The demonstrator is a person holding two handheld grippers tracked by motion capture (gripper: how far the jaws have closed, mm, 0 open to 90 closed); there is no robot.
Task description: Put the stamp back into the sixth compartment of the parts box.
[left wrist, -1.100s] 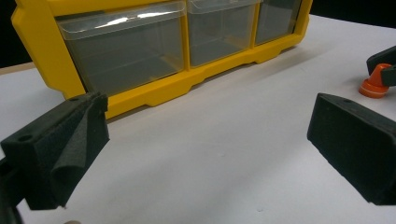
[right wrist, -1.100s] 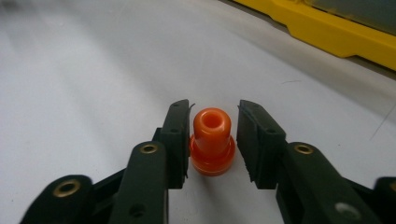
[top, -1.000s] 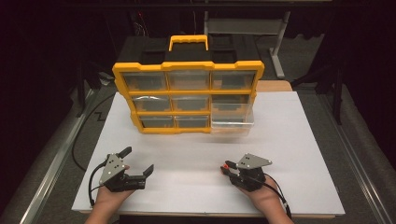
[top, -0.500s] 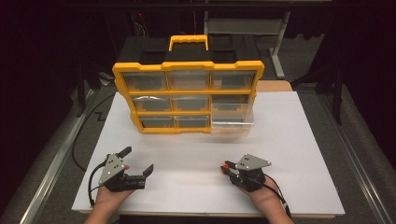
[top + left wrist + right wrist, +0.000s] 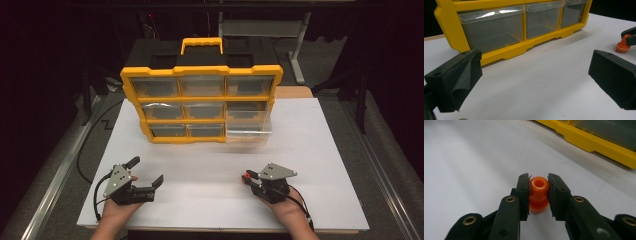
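Observation:
A yellow drawer organizer [image 5: 202,106] with clear drawers stands upright at the back of the white table [image 5: 310,165]; its lower right drawer [image 5: 248,129] is pulled out. My right gripper [image 5: 538,193] is shut on a small orange plastic piece [image 5: 538,195], held just above the table near the front right [image 5: 246,178]. My left gripper [image 5: 146,172] rests near the front left with its jaws wide open and nothing between them. In the left gripper view the organizer [image 5: 499,27] is close ahead, and the orange piece [image 5: 623,45] shows at the far right.
A black case with a yellow handle [image 5: 201,44] sits behind the organizer. A grey stand [image 5: 280,30] is beyond the table. A wooden block [image 5: 292,92] peeks out at the organizer's right. Cables trail from both grippers toward the table's front edge.

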